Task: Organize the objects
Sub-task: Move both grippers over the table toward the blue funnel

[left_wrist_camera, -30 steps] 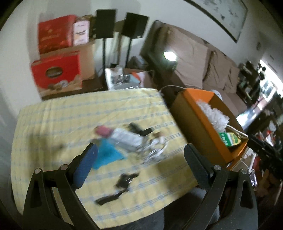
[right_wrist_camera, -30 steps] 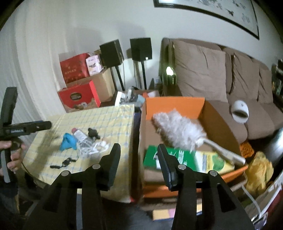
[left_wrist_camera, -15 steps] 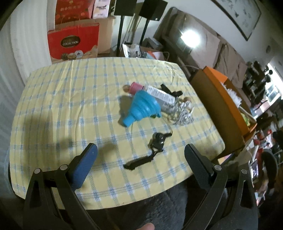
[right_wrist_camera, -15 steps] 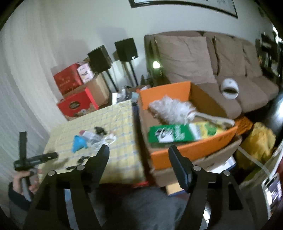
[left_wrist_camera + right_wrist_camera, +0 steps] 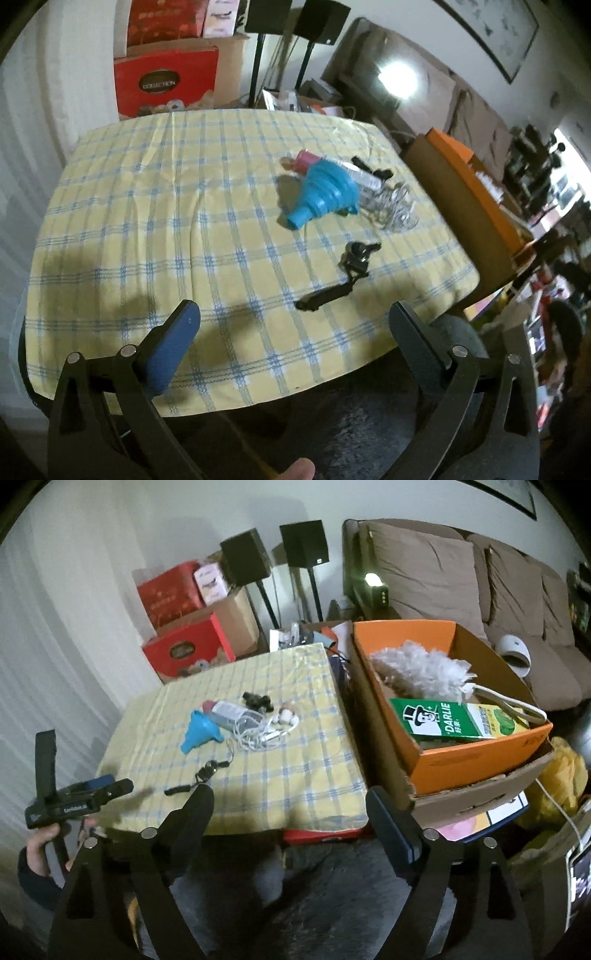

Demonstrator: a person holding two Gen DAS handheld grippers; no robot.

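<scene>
Worktop in a checked cloth. Near its right edge lie a blue funnel, a tube, white cables and a black strap. Beside that edge stands an orange box holding a duster and a green carton. Left hand-held gripper: spread, empty. Right hand-held gripper: jaws opening, nothing between them.

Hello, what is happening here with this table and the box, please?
A person holds a gripper in each hand and is tidying small things. The left gripper is open and empty above the checked table. The right gripper is opening, nothing between its fingers. A blue funnel, a white cable and a black strap lie on the table. The orange box holds a duster and a green carton.
</scene>
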